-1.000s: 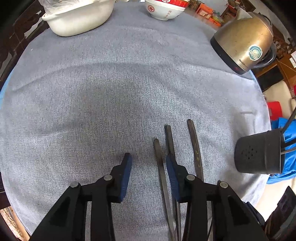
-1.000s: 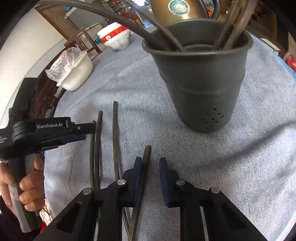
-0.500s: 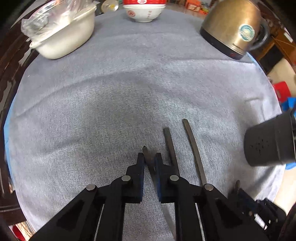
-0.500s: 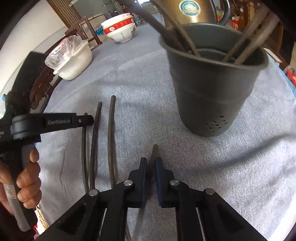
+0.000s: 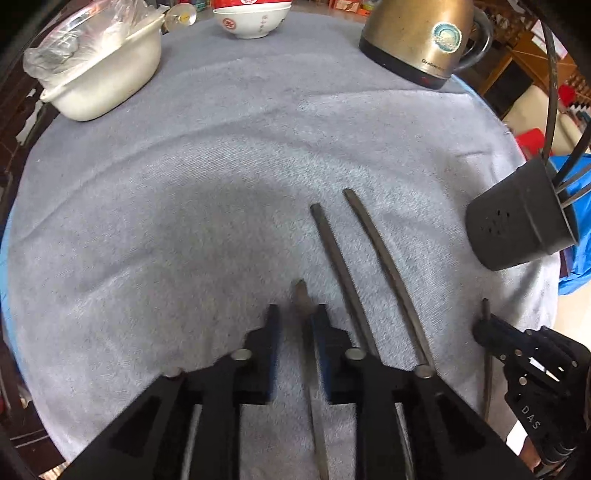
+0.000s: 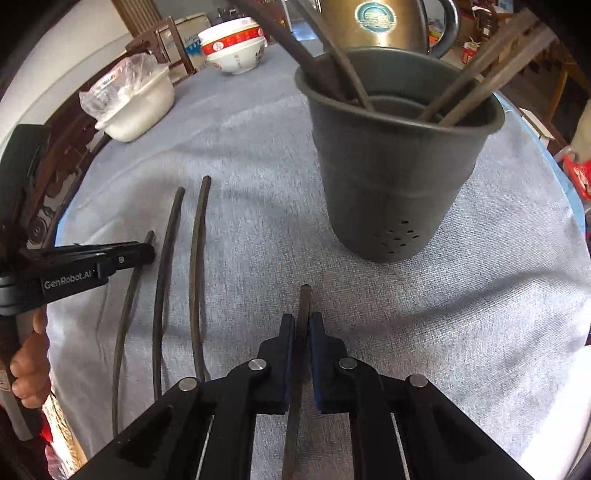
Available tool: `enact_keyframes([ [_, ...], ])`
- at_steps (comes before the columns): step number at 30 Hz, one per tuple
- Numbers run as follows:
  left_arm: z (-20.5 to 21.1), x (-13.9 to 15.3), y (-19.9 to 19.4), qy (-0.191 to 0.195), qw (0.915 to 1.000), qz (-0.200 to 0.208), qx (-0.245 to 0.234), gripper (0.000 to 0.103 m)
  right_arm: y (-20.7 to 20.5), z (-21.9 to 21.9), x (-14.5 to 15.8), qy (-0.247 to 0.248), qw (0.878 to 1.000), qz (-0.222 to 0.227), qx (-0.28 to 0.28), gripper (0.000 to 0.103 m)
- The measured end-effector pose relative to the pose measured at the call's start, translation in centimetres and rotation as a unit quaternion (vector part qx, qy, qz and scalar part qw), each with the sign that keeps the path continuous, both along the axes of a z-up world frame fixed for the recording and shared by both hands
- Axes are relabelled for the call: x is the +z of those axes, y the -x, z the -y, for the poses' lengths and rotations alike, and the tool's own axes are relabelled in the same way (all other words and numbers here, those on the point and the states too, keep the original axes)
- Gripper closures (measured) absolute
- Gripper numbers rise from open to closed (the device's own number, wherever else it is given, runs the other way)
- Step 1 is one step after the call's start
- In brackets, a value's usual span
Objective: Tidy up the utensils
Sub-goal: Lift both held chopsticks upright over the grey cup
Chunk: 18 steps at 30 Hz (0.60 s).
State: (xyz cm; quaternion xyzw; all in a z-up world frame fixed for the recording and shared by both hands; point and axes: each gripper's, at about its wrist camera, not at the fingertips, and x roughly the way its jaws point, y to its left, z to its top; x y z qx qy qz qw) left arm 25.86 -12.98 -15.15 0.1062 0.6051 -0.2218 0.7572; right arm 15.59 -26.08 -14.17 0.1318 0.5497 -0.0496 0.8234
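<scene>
Dark chopsticks lie on the grey cloth. In the left wrist view my left gripper (image 5: 297, 317) straddles the leftmost chopstick (image 5: 303, 295). Its jaws are opening; the stick rests against the right finger, with a gap on the left. Two more chopsticks (image 5: 332, 258) (image 5: 380, 258) lie just to the right. My right gripper (image 6: 302, 321) is shut on another chopstick (image 6: 305, 299), in front of the dark grey utensil holder (image 6: 399, 166), which holds several chopsticks. The right wrist view shows the left gripper (image 6: 146, 254) over the leftmost chopstick (image 6: 127, 314) of three.
At the far side of the round table stand a brass-coloured kettle (image 5: 417, 40), a red and white bowl (image 5: 251, 18) and a white pot (image 5: 107, 74) with a plastic bag in it. The utensil holder (image 5: 517, 229) sits near the table's right edge.
My left gripper shifted over the leftmost chopstick, closed around it, and has now parted its jaws again. My right gripper shut on its chopstick and keeps hold of it.
</scene>
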Motion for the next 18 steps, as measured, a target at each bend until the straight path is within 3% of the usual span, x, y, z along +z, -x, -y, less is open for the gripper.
enact_keyframes([
  [1,-0.4,0.0,0.5,-0.006,1.0000,0.001,0.005,0.065,0.1,0.0,0.1,0.000,1.000,-0.003,-0.001,0.092],
  [5,-0.2,-0.3,2.1,-0.018,0.9996,0.024,0.001,0.065,0.1,-0.8,-0.1,0.008,1.000,0.001,0.001,0.092],
  [6,0.0,-0.3,2.2,-0.020,0.9994,0.027,0.002,0.067,0.2,-0.9,-0.1,0.010,1.000,0.004,0.002,0.092],
  [9,0.2,-0.2,2.3,-0.013,0.9994,0.031,-0.002,0.095,0.5,-0.8,-0.1,0.005,1.000,0.012,-0.004,0.095],
  [13,-0.2,0.0,2.3,0.012,0.9996,0.021,0.011,0.096,1.9,0.3,0.7,-0.042,0.998,0.043,-0.012,0.095],
  [18,-1.7,4.0,5.1,0.056,0.9960,0.068,0.019,0.097,3.5,0.5,4.6,-0.047,0.992,0.115,-0.002,0.096],
])
